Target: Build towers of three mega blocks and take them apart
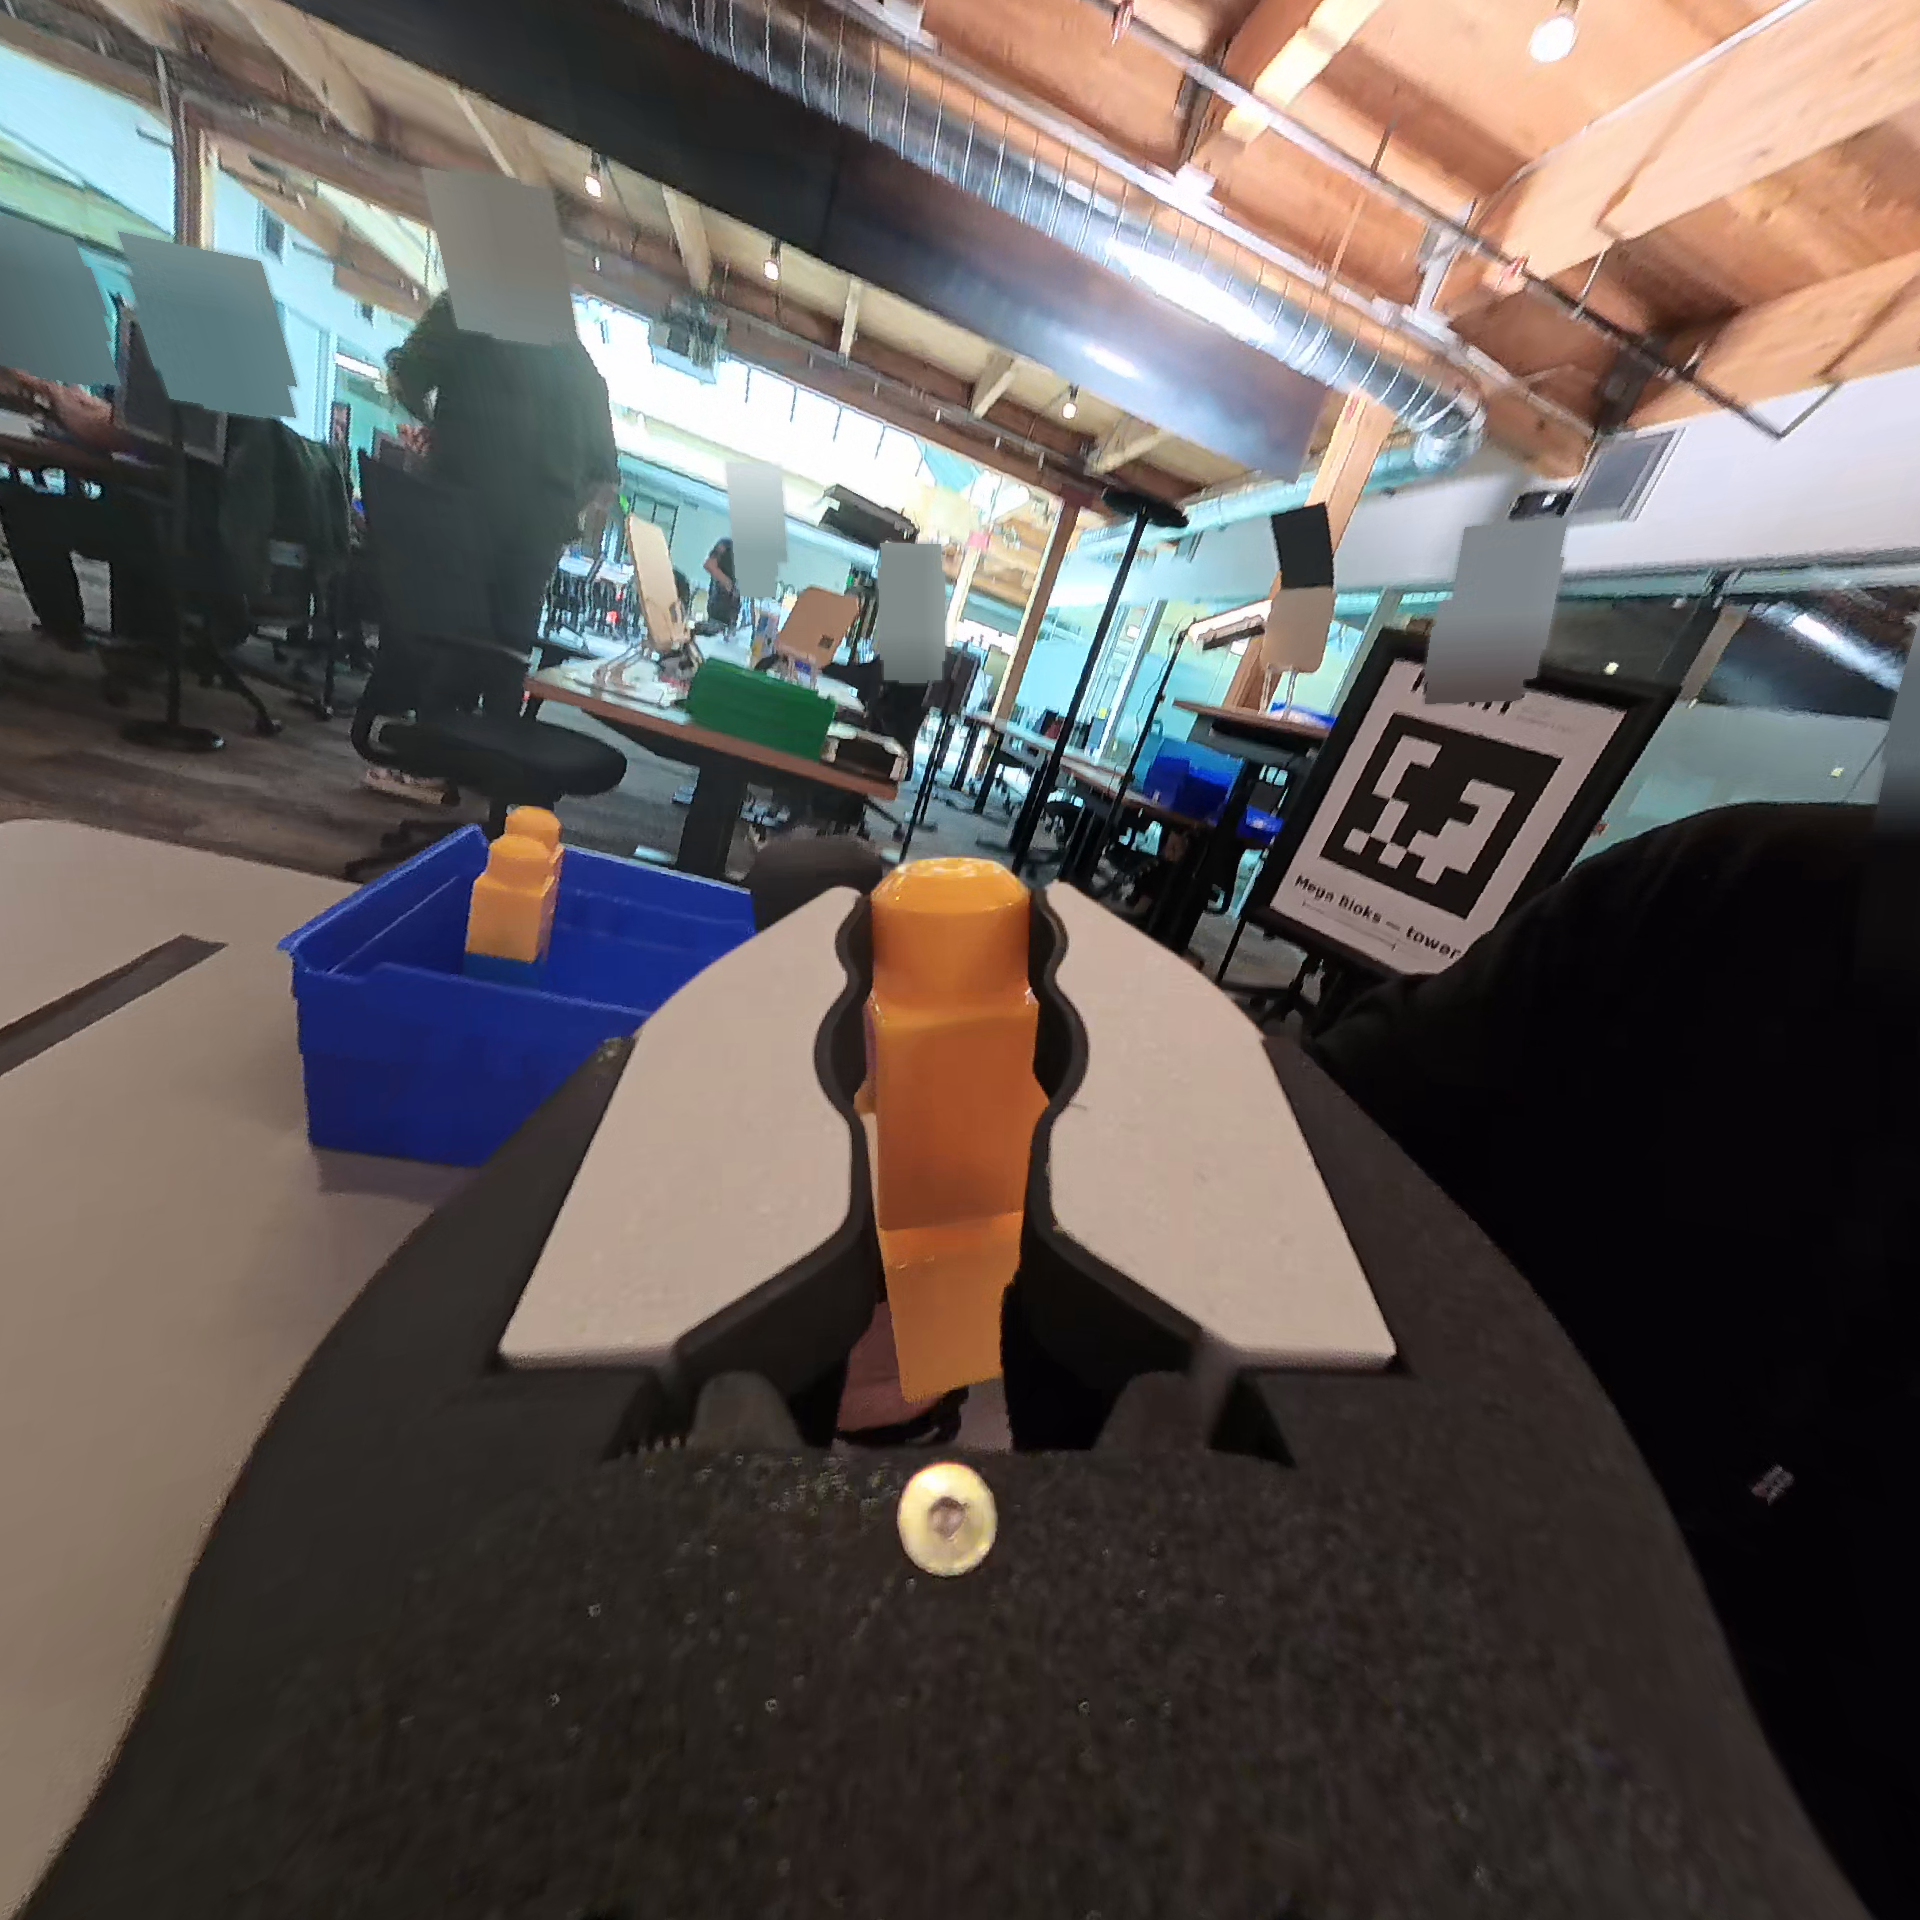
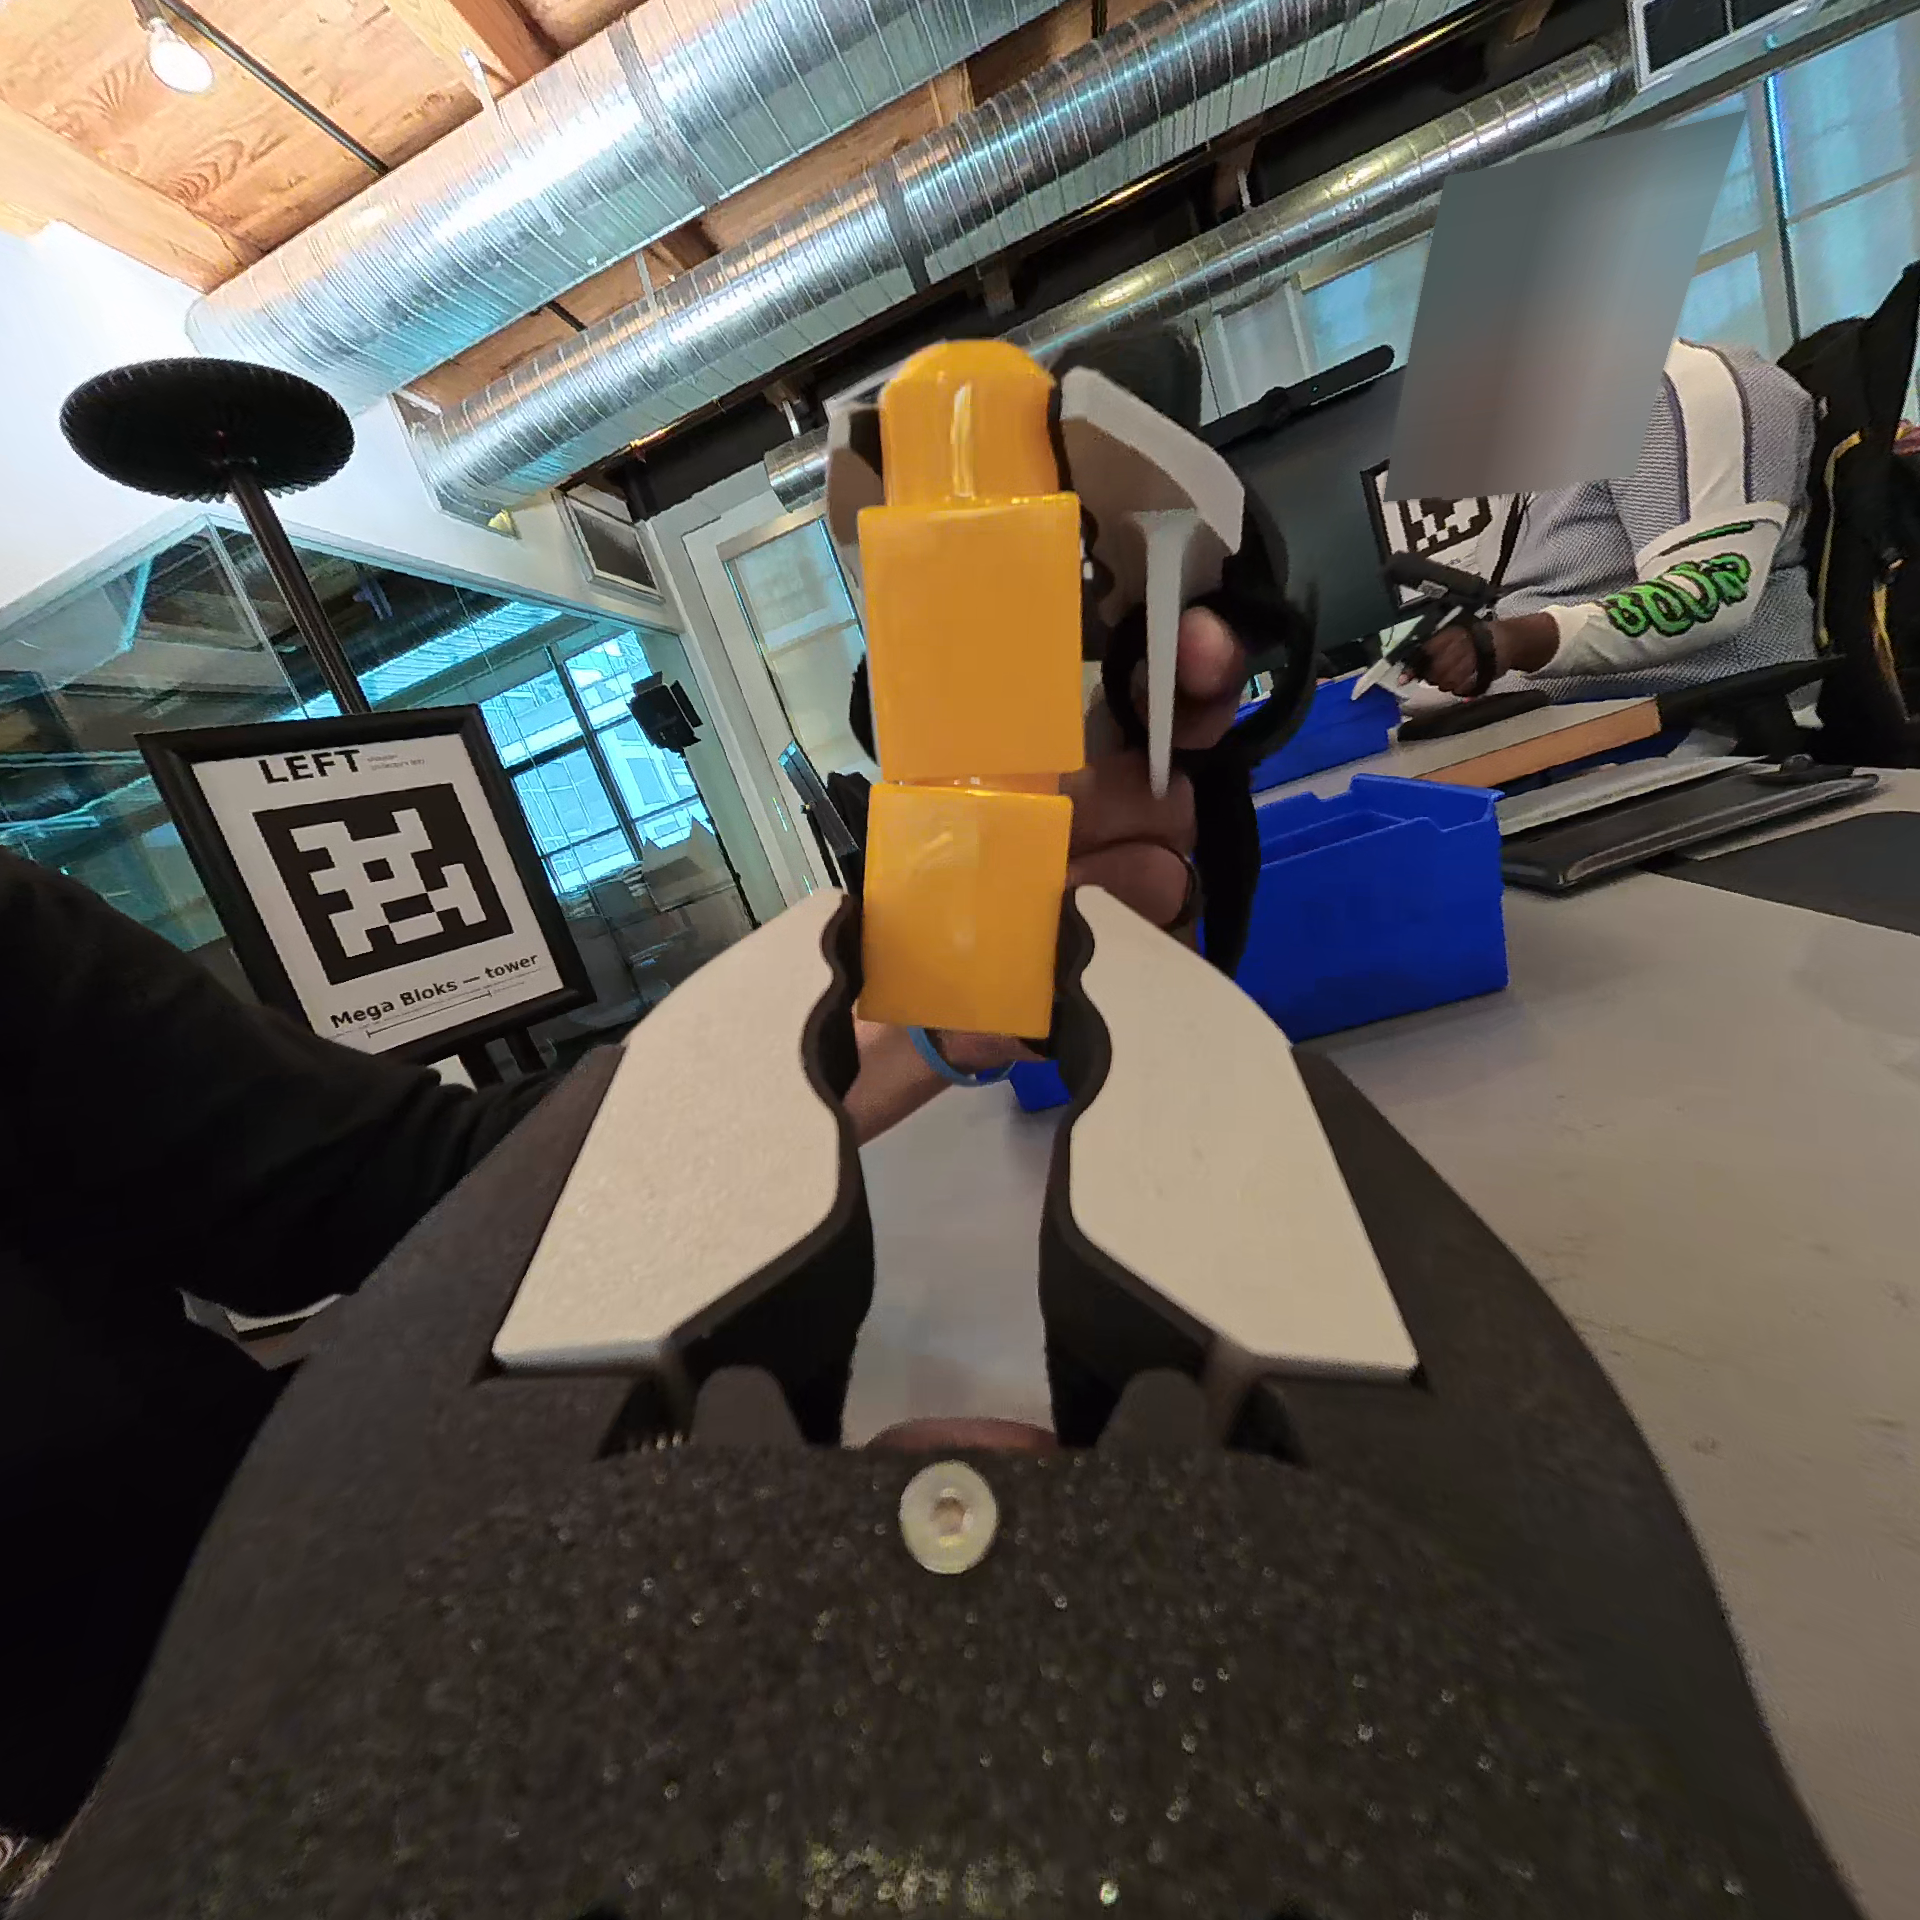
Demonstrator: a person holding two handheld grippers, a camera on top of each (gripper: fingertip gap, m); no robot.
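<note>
Two orange mega blocks are joined in a short stack held in the air between both grippers. In the right wrist view my right gripper [image 2: 961, 925] is shut on the lower orange block [image 2: 961, 904]. The upper orange block [image 2: 971, 634] stands on it, and the left gripper's fingers [image 2: 1153, 468] clamp its top stud from behind. In the left wrist view my left gripper [image 1: 948, 914] is shut on the upper orange block [image 1: 951, 1060], and the lower block [image 1: 940, 1320] shows below. Another orange block [image 1: 514, 894] stands on a blue block in the blue bin [image 1: 416, 1039].
The blue bin [image 2: 1371, 904] sits on the grey table [image 2: 1610, 1143]. A framed marker sign [image 2: 384, 873] on an easel stands beyond the table edge. A dark sleeve [image 1: 1662, 1195] fills the right of the left wrist view. A person [image 2: 1683, 582] works at a far table. Tip to tip, the grippers are about 7 cm apart.
</note>
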